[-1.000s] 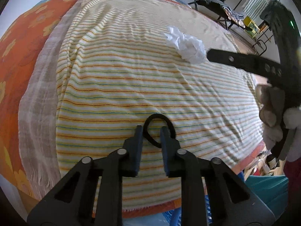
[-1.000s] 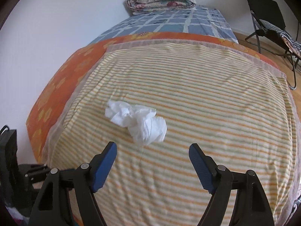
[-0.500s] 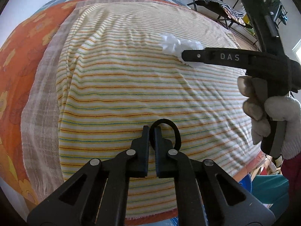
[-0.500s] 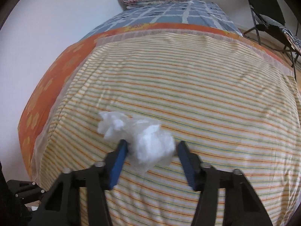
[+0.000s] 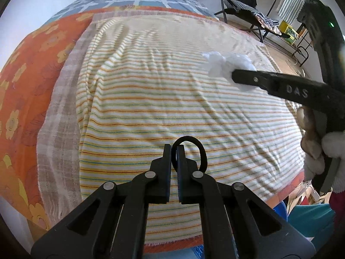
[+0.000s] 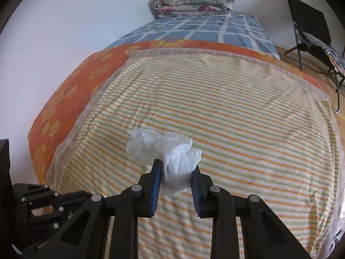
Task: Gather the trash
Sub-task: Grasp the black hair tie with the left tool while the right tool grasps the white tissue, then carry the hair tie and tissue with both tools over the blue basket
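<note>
A crumpled white tissue (image 6: pixel 167 153) — thin, creased, bunched into a loose wad — sat on the striped blanket (image 6: pixel 237 116) of the bed, between the jaws of the right gripper (image 6: pixel 175 173), which were closing on it. The left gripper (image 5: pixel 174 151) was clamped on a black hair tie (image 5: pixel 197 149) — a thin loop.

Open striped blanket (image 6: pixel 248 129) around tissue (image 6: pixel 170 153)

We see a bed (image 6: pixel 237 112) against a white wall (image 6: pixel 75 28), spread with a striped cover over orange floral and blue checked sheets. 1 folded quilt (image 6: pixel 194 1) tops its far end. A black folding chair (image 6: pixel 310 34) stands on wooden floor (image 5: pixel 278 54).
</note>
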Tool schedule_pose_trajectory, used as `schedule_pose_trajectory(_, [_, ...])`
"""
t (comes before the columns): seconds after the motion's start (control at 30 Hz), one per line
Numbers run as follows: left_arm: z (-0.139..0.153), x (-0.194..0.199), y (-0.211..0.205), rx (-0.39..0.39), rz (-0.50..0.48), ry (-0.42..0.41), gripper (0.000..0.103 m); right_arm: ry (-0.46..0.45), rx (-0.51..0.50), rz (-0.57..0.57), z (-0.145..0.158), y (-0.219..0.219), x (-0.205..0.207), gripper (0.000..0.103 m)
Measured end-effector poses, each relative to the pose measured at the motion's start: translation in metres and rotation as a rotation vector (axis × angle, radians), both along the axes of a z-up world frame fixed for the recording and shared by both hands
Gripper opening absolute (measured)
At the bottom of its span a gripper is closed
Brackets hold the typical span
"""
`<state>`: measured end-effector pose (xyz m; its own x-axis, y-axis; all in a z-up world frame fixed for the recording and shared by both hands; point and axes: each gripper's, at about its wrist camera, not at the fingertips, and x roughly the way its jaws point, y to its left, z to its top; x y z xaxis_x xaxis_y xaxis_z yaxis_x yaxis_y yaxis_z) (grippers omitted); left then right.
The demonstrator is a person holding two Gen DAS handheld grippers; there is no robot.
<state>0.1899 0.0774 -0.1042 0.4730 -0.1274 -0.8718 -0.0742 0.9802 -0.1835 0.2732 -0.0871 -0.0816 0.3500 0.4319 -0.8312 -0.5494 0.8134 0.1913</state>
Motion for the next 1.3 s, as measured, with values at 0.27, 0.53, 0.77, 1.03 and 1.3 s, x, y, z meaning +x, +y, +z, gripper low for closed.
schedule_pose_trajectory(0.27, [0.029, -0.014, -0.01, -0.017, 0.0, -0.061, 0.002, -0.045, 0.012, 0.003, 0.028, -0.031, -0.031, 0.025])
schedule_pose_trajectory(0.53, [0.061, -0.037, -0.035, -0.024, -0.04, -0.129, 0.002, -0.08, 0.031, 0.007, 0.055, -0.072, -0.075, 0.025])
schedule_pose_trajectory(0.77, [0.075, -0.067, -0.073, -0.001, -0.108, -0.167, 0.002, -0.079, 0.071, -0.014, 0.068, -0.109, -0.12, 0.025])
schedule_pose_trajectory(1.03, [0.076, -0.104, -0.112, 0.005, -0.165, -0.192, 0.002, -0.05, 0.091, -0.02, 0.067, -0.145, -0.165, 0.025])
schedule_pose_trajectory(1.3, [0.059, -0.137, -0.139, 0.012, -0.205, -0.175, 0.002, -0.019, 0.085, -0.032, 0.045, -0.169, -0.203, 0.025])
